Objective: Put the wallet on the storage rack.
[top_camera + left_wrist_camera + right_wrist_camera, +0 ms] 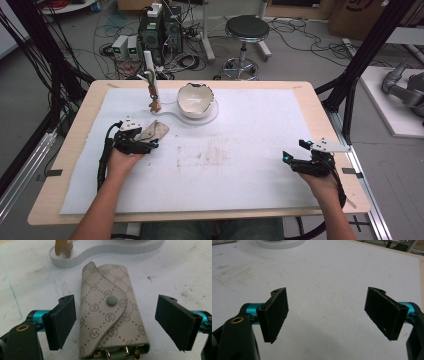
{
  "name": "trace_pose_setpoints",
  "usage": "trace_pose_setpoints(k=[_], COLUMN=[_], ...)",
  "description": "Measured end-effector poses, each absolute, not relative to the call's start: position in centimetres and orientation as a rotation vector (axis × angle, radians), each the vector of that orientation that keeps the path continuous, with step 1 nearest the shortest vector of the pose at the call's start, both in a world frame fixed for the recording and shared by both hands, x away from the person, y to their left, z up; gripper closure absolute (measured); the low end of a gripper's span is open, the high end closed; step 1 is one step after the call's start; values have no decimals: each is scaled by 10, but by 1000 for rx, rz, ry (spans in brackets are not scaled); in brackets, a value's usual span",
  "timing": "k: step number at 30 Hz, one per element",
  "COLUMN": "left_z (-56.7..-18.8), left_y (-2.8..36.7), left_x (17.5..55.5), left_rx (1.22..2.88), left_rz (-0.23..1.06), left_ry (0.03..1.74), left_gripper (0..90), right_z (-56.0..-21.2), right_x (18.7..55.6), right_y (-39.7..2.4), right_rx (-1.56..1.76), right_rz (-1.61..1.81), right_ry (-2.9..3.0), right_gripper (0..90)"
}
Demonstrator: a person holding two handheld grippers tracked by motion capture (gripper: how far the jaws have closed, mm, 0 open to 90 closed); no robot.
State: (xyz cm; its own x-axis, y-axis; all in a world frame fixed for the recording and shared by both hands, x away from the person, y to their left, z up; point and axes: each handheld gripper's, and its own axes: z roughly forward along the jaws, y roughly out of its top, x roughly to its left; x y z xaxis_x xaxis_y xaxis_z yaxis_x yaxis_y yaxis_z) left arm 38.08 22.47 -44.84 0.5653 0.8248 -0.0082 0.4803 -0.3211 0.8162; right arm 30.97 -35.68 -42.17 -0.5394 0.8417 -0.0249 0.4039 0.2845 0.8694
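I have the left tool (pixel 150 143) at the left of the counter (pixel 320 100), jaws wide apart around a beige monogrammed key pouch (pixel 110 315) lying flat on the stained white mat (pixel 240 165), pads clear of it. Far of it stand a white stand (pixel 172 116) and a cracked white bowl (pixel 196 99). At right, my right tool (pixel 295 155) gapes over bare mat. Beyond: cables, a black stool (pixel 246 27).

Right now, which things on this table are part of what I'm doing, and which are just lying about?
In the job:
key pouch, lying between the open left gripper

Lying about:
bowl
white stand under it
stool
right gripper, open over bare mat
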Motion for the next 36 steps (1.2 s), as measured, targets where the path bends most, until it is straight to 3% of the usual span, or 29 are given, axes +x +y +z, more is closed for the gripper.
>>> trace_pose_setpoints(k=[7,16,18,26,36], left_z=[-457,-457,-457,-456,-443], left_y=[217,219,219,220,229], left_x=[385,385,384,383,377], left_rx=[2085,2080,2081,2071,2010], left_rz=[540,524,500,493,515], left_ry=[1091,1076,1051,1049,1066], left_gripper=[173,216,292,343,355], right_z=[-422,-422,-422,-422,-422], right_x=[310,312,312,313,315], right_y=[-356,-353,-352,-351,-348], right_rx=[1114,1106,1101,1096,1092], right_rz=[1186,1188,1187,1187,1193], right_ry=[2076,2085,2086,2089,2092], right_gripper=[195,196,195,195,196])
